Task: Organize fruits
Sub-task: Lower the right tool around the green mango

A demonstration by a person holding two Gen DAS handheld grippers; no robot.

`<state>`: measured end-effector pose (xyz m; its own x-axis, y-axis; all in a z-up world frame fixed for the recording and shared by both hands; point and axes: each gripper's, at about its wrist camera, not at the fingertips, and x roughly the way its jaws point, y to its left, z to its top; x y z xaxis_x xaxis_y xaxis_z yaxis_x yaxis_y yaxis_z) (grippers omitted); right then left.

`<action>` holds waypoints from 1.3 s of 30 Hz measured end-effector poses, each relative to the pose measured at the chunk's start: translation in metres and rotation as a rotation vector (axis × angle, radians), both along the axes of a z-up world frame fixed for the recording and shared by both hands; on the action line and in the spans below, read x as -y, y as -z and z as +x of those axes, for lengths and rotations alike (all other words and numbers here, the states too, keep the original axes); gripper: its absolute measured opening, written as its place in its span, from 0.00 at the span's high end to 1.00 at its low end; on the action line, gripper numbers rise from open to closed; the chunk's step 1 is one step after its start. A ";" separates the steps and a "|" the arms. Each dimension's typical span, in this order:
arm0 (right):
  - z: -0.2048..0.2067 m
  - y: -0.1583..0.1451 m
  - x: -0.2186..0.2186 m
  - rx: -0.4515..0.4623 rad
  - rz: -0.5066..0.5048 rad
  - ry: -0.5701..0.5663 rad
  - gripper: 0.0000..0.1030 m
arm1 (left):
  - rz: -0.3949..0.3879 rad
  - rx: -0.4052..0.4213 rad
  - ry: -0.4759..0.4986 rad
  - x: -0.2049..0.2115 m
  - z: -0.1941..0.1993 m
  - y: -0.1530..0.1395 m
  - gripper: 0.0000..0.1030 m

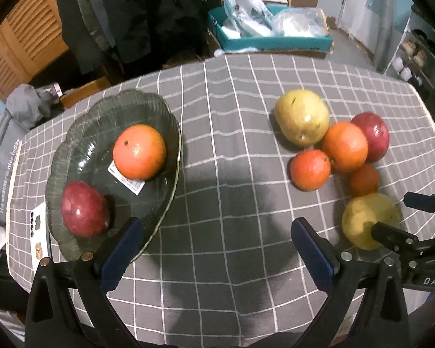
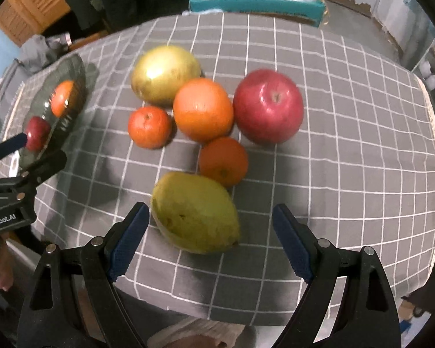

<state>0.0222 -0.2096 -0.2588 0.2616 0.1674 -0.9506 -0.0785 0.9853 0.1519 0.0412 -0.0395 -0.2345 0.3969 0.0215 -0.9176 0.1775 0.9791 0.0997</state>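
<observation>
Six fruits lie clustered on the checked desk (image 2: 348, 150), well apart from the glass plate (image 1: 81, 145), which holds an orange (image 1: 139, 151) and a red apple (image 1: 85, 208). The right claw (image 2: 210, 237) gapes wide with nothing gripped, the near yellow-green pear (image 2: 195, 216) lying between its fingers; the left claw (image 1: 216, 249) hangs spread and empty over bare cloth beside the plate.

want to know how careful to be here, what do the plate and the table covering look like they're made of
Plate: looks like dark tinted glass, glossy; the label under the orange shows through and the scalloped, ribbed rim catches highlights. Could be clear plastic.
Table covering: seems woven fabric, matte grey with a white grid; it ripples and drapes over the edge.
</observation>
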 end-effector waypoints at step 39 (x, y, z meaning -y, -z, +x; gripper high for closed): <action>-0.002 0.000 0.047 0.025 -0.007 0.085 0.31 | -0.047 -0.061 0.068 0.049 0.025 0.026 0.01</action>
